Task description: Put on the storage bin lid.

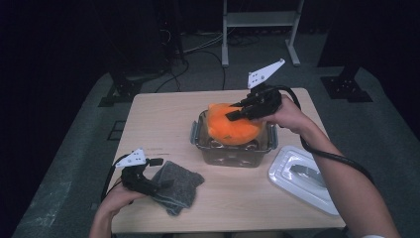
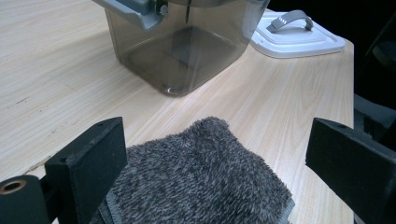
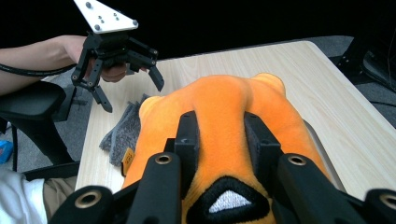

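**Orange plush gripped over the clear container; grey cloth lies between the left tool's open jaws**

High view: the right tool point(image 1: 236, 114) grips an orange plush toy point(image 1: 233, 126) that sits in the top of a clear plastic container point(image 1: 233, 154), bulging above its rim. The container stands near the middle of the table point(image 1: 163, 119), closer to the right edge. Its white lid point(image 1: 302, 178) with a grey handle lies flat just beside it, toward the table's near right corner. At the near left corner the left tool point(image 1: 161, 184) rests low over a folded grey cloth point(image 1: 181, 186), the hand behind it at the table's near edge.

Left gripper view: the two black jaws stand wide apart, and the grey cloth point(image 2: 201, 177) lies between them on the table without either pad pressing on it. Beyond the cloth stands the clear container point(image 2: 182, 56), its grey side latch showing at the top, and the white lid point(image 2: 299, 37) lies farther off by the table's edge.

Right gripper view: the jaws are pinched into the orange plush toy point(image 3: 224, 116), squeezing a ridge of its fur between the pads; a black patch with a grey triangle shows at the bottom. Farther off, the left tool point(image 3: 130, 91) hangs open above the grey cloth point(image 3: 123, 133) near the table's edge.
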`<state>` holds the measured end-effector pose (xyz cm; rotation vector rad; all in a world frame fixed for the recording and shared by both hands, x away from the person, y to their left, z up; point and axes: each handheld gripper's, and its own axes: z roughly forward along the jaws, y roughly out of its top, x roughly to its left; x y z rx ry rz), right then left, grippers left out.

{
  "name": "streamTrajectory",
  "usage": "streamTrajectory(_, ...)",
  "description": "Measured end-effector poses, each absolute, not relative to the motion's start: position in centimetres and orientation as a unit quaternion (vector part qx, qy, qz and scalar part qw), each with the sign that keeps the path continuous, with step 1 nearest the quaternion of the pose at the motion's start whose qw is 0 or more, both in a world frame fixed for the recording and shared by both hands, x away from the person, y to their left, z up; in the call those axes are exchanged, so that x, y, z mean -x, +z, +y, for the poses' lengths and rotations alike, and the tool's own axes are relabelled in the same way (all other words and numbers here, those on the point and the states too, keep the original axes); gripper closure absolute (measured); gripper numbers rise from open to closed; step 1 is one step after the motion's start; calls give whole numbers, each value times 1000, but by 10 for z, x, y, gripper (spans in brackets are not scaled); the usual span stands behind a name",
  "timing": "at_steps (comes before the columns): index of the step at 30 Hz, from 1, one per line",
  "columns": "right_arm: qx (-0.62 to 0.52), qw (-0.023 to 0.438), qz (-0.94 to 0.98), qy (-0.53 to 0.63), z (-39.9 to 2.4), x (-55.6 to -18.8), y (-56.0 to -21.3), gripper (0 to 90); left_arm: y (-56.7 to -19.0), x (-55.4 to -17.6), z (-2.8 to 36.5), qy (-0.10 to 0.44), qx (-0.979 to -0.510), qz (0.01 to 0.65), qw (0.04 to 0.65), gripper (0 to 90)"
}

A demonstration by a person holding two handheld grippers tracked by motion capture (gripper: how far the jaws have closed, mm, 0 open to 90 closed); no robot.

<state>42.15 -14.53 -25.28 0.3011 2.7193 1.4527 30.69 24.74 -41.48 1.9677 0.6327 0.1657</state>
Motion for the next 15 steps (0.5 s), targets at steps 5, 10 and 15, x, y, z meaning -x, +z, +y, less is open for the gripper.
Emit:
streamTrajectory(5, -97, 24, 879, 467, -143, -425, -253, 697, -415, -307, 248, 67, -817, 263, 509, 45)
streamTrajectory(10, -97, 23, 879, 466, -142, -427, -253, 696, -414, -307, 248, 69, -816, 263, 510, 44)
streamTrajectory(15, -99, 22, 879, 466, -141, -430, -255, 696, -414, -307, 249, 69, -816, 263, 511, 45)
